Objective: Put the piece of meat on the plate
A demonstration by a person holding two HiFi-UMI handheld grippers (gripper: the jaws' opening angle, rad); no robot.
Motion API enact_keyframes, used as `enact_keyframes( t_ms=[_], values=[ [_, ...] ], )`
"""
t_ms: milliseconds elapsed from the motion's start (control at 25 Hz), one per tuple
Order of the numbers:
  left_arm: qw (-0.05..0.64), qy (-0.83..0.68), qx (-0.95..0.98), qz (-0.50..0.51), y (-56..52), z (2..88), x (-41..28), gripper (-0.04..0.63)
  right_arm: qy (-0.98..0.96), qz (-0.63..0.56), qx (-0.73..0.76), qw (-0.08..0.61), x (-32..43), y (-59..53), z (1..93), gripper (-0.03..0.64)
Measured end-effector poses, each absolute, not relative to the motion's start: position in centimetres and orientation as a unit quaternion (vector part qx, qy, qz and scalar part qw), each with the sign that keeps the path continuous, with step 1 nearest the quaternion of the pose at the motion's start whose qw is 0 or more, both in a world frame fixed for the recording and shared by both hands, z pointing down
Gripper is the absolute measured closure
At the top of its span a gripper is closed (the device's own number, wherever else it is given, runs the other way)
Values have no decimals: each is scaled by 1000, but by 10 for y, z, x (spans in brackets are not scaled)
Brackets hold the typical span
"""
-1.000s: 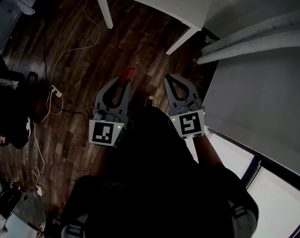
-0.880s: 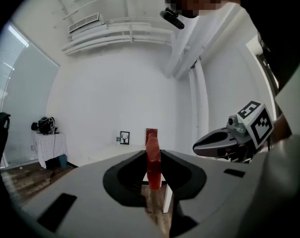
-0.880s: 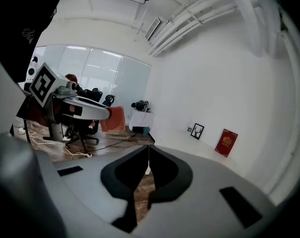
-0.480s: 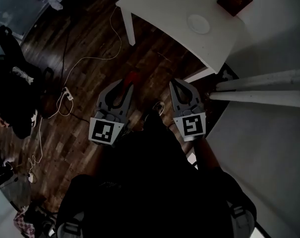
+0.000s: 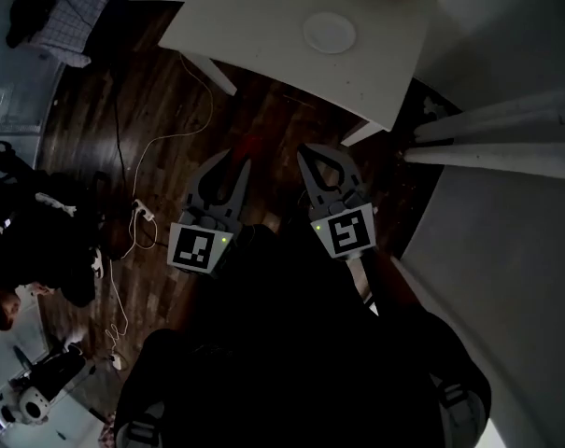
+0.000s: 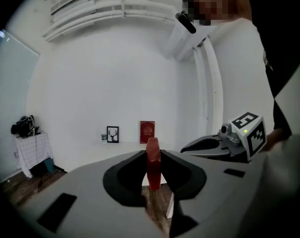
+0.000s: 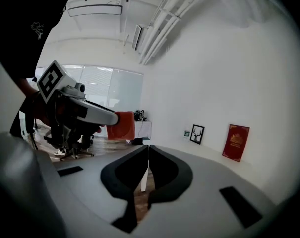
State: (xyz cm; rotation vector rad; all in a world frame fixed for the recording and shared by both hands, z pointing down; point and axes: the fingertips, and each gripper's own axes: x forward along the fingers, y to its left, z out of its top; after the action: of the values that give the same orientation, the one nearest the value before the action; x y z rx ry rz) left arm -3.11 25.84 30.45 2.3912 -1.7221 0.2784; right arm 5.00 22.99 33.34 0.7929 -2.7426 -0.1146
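Observation:
A red slab of meat (image 6: 152, 162) stands upright between the jaws of my left gripper (image 5: 241, 156), which is shut on it; its red tip (image 5: 248, 147) shows past the jaws in the head view. The same meat (image 7: 121, 125) appears at the left gripper's tips in the right gripper view. My right gripper (image 5: 305, 153) is shut with nothing in it, level with the left one. Ahead, across a strip of dark wood floor, a white round plate (image 5: 330, 34) lies on the white table (image 5: 245, 21).
A white table leg (image 5: 210, 71) and a white cable (image 5: 170, 138) on the floor lie ahead left. A framed picture (image 6: 112, 134) and a red book (image 6: 147, 132) lean on the wall behind the table. White pipes (image 5: 492, 138) run at the right. A person sits at far left.
The table and plate have come nearer and shifted left in the head view as I walk toward them. Both grippers stay shut, the left still holding the meat.

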Motion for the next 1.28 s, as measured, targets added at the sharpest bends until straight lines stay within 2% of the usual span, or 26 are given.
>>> enact_keyframes(
  t_ms=[200,520,920,1040,1120,1280],
  values=[
    [74,-527,837,130,214,321,16,509,-936,-3,326,131,97,205,352,594],
    [42,-469,868,157,155,327,53,509,-921,-2,359,153,135,161,355,594],
    [9,-394,902,175,65,338,50,509,-903,10,393,172,125,82,356,594],
    [-19,-369,907,201,47,346,43,509,-899,-7,378,220,113,56,362,586],
    [-53,-350,907,230,40,353,39,509,-897,-50,356,258,105,42,362,549],
    [-152,-294,893,304,39,366,40,509,-872,-205,299,328,82,27,356,496]
  ],
)
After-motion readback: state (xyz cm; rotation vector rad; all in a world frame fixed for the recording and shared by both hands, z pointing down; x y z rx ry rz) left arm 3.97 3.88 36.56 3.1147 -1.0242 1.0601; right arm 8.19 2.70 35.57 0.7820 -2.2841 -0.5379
